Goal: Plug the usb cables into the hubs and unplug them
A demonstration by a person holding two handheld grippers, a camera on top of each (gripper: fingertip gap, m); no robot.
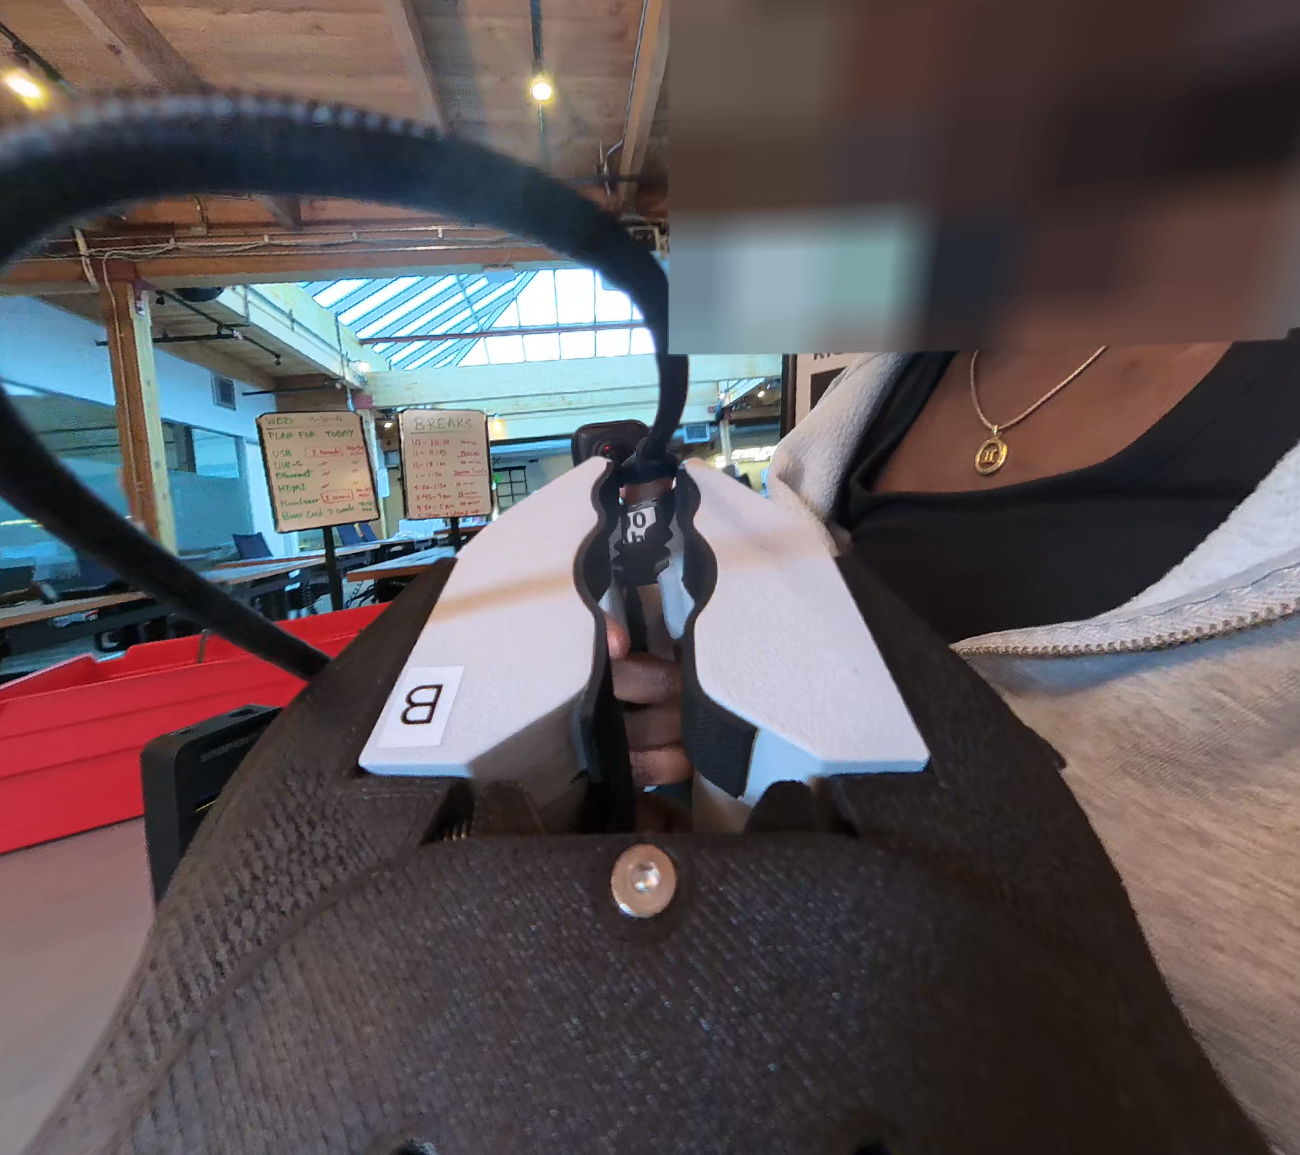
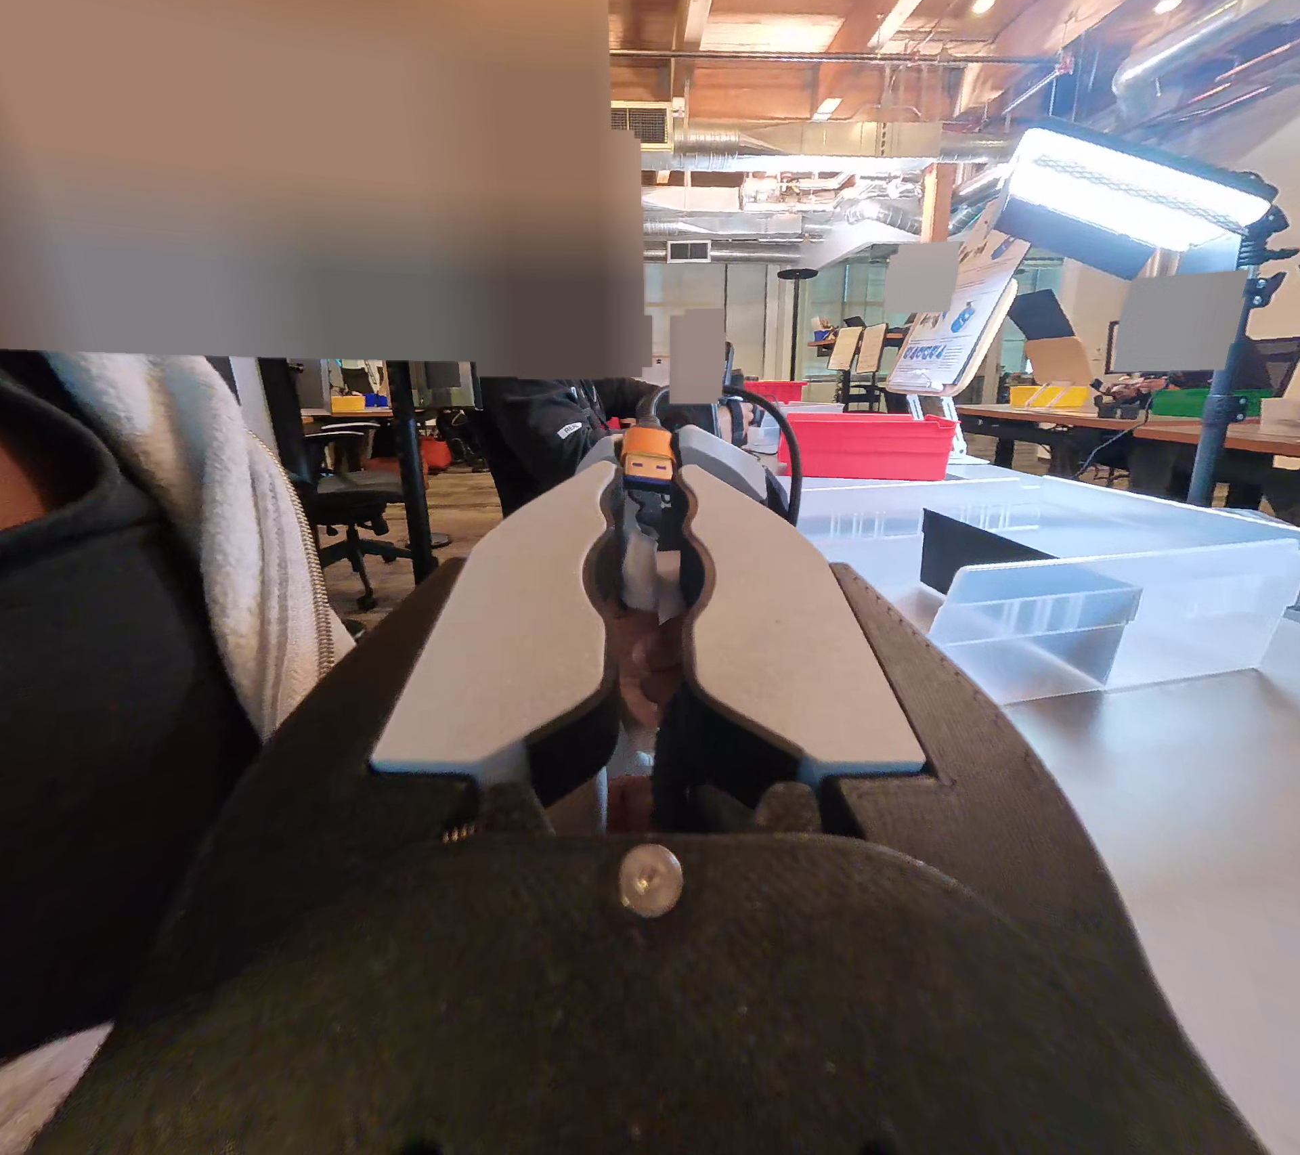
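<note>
Left gripper point(image 1: 644, 492), one: its two white jaws are seen clamped on the black end of a thick black braided cable point(image 1: 295, 150). One loop of that cable is thrown up and left of the jaws, then down past their left side. A hand point(image 1: 651, 699) is glimpsed through the gap behind the jaws.

Right gripper point(image 2: 651, 481), one: its two grey jaws are closed on an orange-collared USB plug point(image 2: 646, 456) with a blue tongue, held at the jaw tips. One thin black cable point(image 2: 784, 453) is looped from the plug over to the right of the jaws and down. The other gripper's fingers are seen just beyond the plug; whether plug and hub are joined cannot be told.

Red bin point(image 1: 105, 720), one in the left wrist view, low and left of the jaws. Black box-shaped device point(image 1: 190, 783), one, just in front of the bin.

Pale counter point(image 2: 1161, 840), right of the right jaws. On it are counted: one clear plastic bin point(image 2: 1041, 622) near the jaws, one black block point(image 2: 978, 548) behind it, one red bin point(image 2: 869, 446) farther back. Bare counter is left in front of the clear bin.

A person's grey zip jacket point(image 1: 1161, 734) is close on the right of the left jaws, and on the left of the right jaws.
</note>
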